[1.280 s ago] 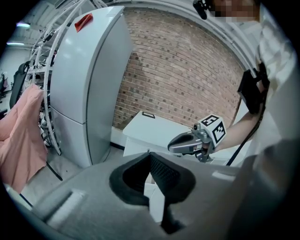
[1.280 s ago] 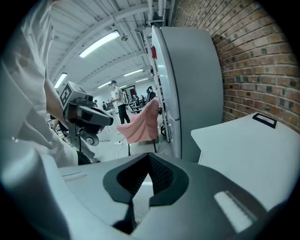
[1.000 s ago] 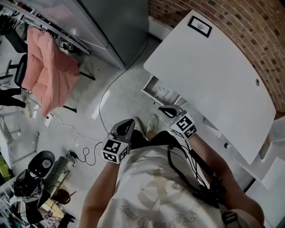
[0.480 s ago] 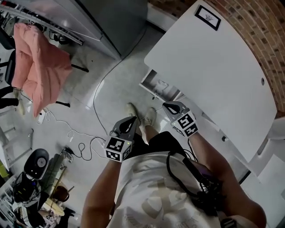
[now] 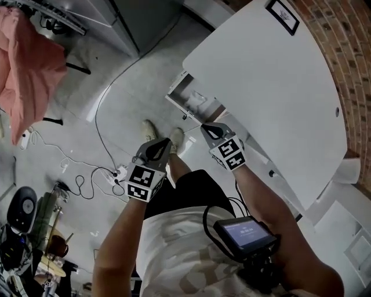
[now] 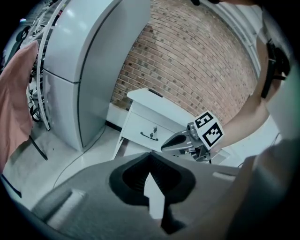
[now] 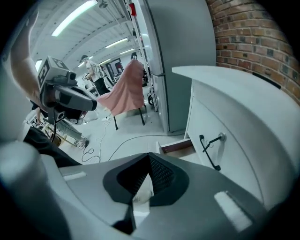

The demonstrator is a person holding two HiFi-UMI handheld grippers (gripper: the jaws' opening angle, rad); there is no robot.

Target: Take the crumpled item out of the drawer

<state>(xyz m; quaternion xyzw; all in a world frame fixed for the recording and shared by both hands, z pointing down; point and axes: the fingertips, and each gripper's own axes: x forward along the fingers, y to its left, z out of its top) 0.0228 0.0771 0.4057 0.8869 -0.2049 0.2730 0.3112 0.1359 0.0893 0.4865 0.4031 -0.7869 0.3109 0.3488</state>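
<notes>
The white desk's low drawer stands pulled open over the floor. A pale crumpled item lies inside it. My right gripper is shut with nothing in it, and its tip hangs just short of the drawer's front. My left gripper is also shut and empty, further left above the person's shoes. The right gripper view shows the open drawer past the closed jaws, under a shut drawer with a black handle. The left gripper view looks across my right gripper to the desk.
A pink garment hangs on a rack at the far left. A grey cabinet stands behind the desk's left end, and a brick wall runs behind the desk. Cables trail over the floor. A framed card lies on the desk.
The head view has tilted, so the desk and drawer slid up and left in the picture. Both grippers stay shut and keep about the same distance from the drawer.
</notes>
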